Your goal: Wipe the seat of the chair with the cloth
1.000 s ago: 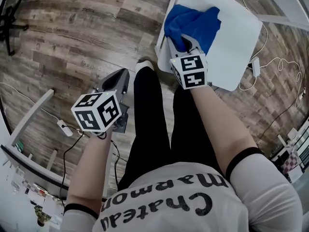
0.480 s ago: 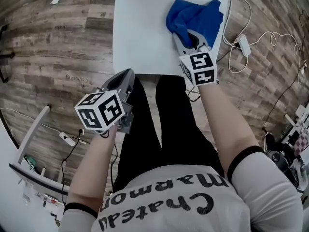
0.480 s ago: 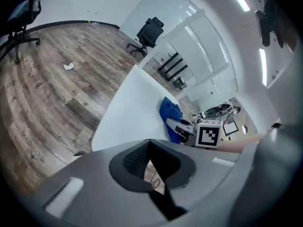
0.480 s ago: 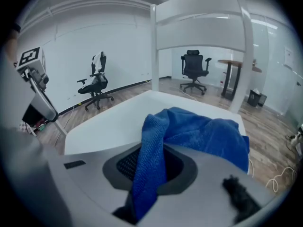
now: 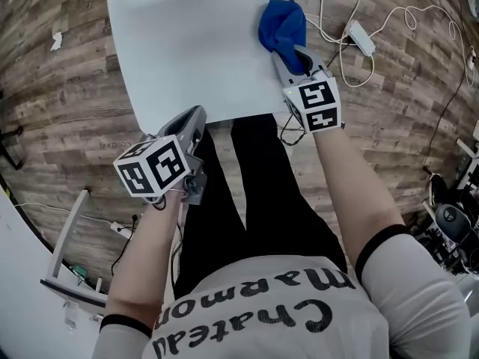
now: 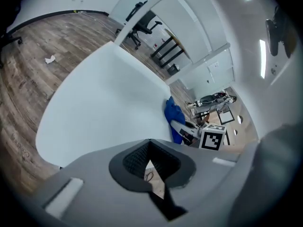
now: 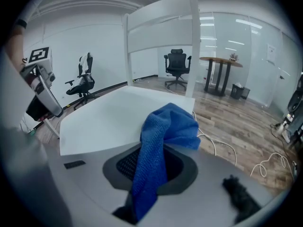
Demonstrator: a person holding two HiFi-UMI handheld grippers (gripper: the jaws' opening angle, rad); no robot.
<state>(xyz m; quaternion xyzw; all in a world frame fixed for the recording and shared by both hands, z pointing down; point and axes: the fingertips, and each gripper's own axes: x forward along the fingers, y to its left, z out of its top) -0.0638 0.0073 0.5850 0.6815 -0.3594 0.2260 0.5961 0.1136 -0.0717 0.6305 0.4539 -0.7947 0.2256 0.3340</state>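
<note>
**Colleague:** Tongs first. How did they stand?

**Operator:** In the head view, my right tongs (image 5: 293, 54) were clamped on the blue cloth (image 5: 283, 22). The cloth lay bunched at the right edge of the white chair seat (image 5: 194, 43). My left tongs (image 5: 194, 118) were at the seat's front edge, towards its left corner, and I couldn't tell whether they touched it. The person's black-clad legs (image 5: 251, 193) stood between the two arms, over the wood floor (image 5: 67, 88). A power strip (image 5: 359, 38) and white cables lay on the floor to the right of the chair.

**Colleague:** And the left gripper view?

**Operator:** There I saw the left tongs (image 6: 154, 169) drawn together with nothing in them, only a sliver of floor showing through the slit. Beyond them spread the seat (image 6: 104, 103), white and bare. At its far side sat the cloth (image 6: 171, 116), with the right tongs just behind it.

**Colleague:** The right gripper view?

**Operator:** The right tongs (image 7: 147, 183) were pinched on a fold of the cloth (image 7: 163, 131). The fold ran up between the jaws, and its loose end was heaped at the seat's (image 7: 109, 117) edge. The chair back (image 7: 161, 27) rose behind. A cable (image 7: 222, 150) trailed over the floor on the right. Farther off stood a black office chair (image 7: 176, 67) and a table (image 7: 220, 63).
</note>
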